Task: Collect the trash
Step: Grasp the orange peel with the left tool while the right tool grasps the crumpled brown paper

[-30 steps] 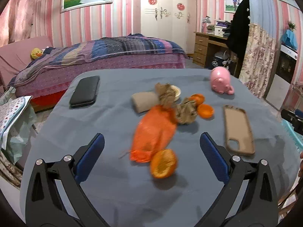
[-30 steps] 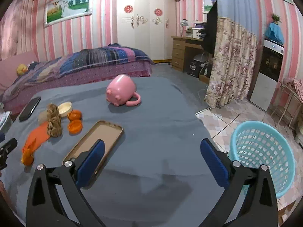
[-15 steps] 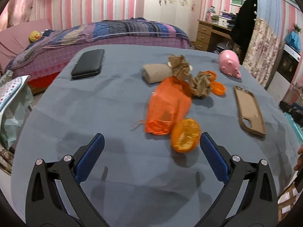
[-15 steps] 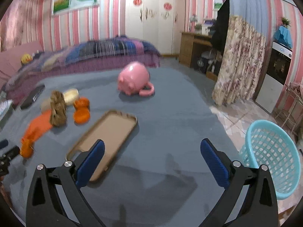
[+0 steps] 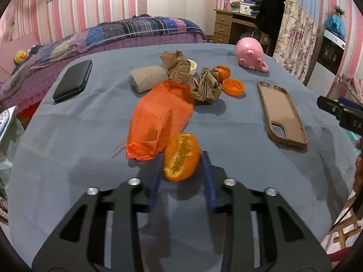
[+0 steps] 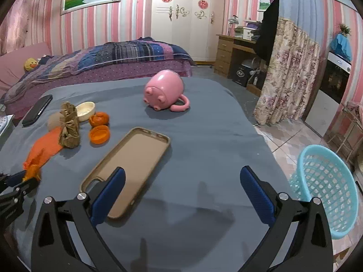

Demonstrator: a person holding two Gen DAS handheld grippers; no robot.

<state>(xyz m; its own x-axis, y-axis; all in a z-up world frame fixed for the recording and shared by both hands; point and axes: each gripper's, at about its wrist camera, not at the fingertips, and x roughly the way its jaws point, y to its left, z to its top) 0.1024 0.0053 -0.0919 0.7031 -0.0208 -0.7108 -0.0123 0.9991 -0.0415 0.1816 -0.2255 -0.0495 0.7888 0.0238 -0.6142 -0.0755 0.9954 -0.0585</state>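
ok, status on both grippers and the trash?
Left gripper closing around the orange peel half. Right gripper open, empty, over the brown phone case. Orange plastic bag touching the peel.

Grey-blue cloth surface: orange peel between left claw fingers, orange bag just beyond, phone case right.

My blue-padded left gripper frames an orange peel; orange bag, brown crumpled paper, pink pig mug, tan phone case on grey-blue cloth; turquoise lattice basket; pink-and-white striped walls
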